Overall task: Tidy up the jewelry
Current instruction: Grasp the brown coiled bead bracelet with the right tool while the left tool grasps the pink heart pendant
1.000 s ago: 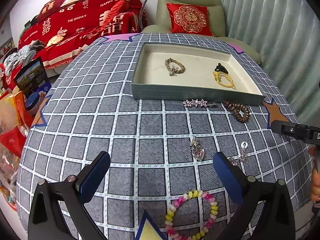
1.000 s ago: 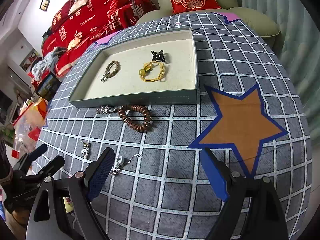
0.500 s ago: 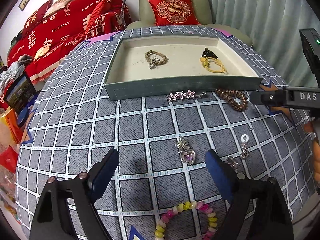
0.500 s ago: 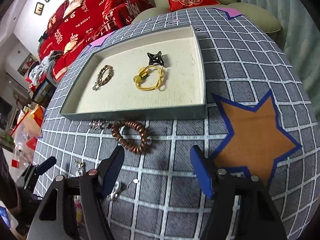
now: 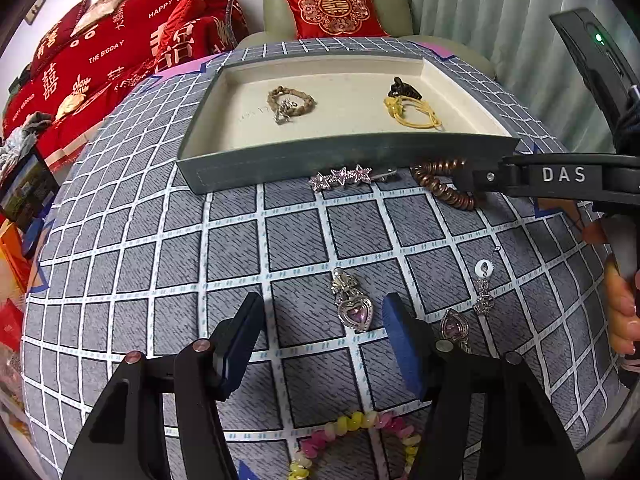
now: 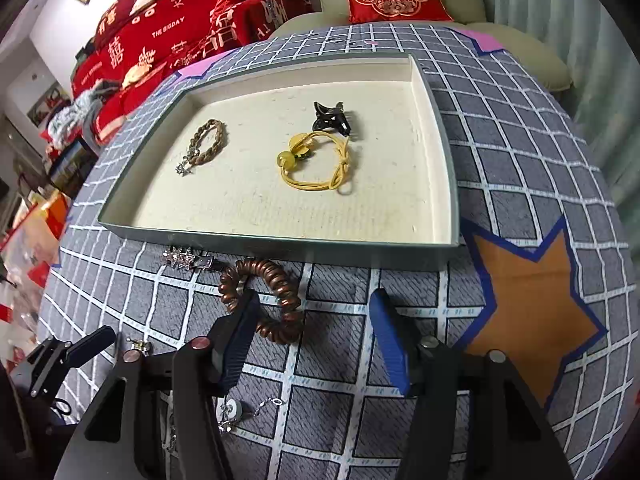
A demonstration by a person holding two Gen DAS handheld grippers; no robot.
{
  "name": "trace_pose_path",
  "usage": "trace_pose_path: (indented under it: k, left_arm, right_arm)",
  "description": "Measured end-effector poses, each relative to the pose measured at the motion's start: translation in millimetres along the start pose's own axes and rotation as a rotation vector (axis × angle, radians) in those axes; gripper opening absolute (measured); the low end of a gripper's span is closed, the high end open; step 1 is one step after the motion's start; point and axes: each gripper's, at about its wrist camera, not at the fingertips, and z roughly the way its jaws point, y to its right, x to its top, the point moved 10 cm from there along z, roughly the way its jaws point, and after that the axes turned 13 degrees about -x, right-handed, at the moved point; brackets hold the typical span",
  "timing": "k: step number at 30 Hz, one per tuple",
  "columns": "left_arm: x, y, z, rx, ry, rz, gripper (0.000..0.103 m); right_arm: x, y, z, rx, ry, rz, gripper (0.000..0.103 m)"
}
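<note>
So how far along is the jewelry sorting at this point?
Done: a braided bracelet, yellow hair tie and black claw clip lie in the tray. In hand: nothing; the right gripper is closing around the brown coil tie, the left gripper around the heart pendant. Left: star clip, earrings, bead bracelet.

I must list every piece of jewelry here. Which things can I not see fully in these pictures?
- Pastel bead bracelet, left wrist view: cut off by the bottom edge.
- Second heart pendant, left wrist view: partly behind the left gripper's finger.
- Brown coil bracelet, right wrist view: partly behind the right gripper's finger.
</note>
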Motion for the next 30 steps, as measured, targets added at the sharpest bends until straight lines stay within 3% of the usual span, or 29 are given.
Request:
trace_pose_path:
  k: [2, 4, 6, 9, 11, 12, 15, 30]
  left_arm:
    - [0, 1, 0, -0.003, 0.000, 0.001, 0.071]
    - [0, 4, 0, -0.016, 0.002, 0.007, 0.061]
    - [0, 5, 0, -0.013, -0.002, 0.014, 0.060]
    - [0, 6, 0, -0.019, 0.000, 0.013, 0.059]
    - [1, 7, -1, -0.022, 0.006, 0.017, 0.045]
    - [1, 7, -1, -0.030, 0.005, 0.021, 0.036]
    - [2, 8, -1, -0.043, 0.006, 0.028, 0.027]
    - [8, 3, -30, -0.081, 0.073, -0.006, 0.027]
  right_arm:
    - [0, -3, 0, -0.012, 0.005, -0.020, 0.056]
    - [-1, -5, 0, -0.030, 0.013, -0.041, 0.053]
    - [-2, -7, 1, -0.049, 0.023, -0.067, 0.046]
    - [-5, -10, -1, -0.066, 0.036, -0.105, 0.026]
    - [-7, -12, -2, -0.064, 0.039, -0.115, 0.015]
    - [-8, -11, -3, -0.066, 0.040, -0.114, 0.015]
    - [-9, -10, -4, -0.061, 0.044, -0.102, 0.014]
    - [-16, 12, -42, 0.021, 0.062, -0.004, 0.013]
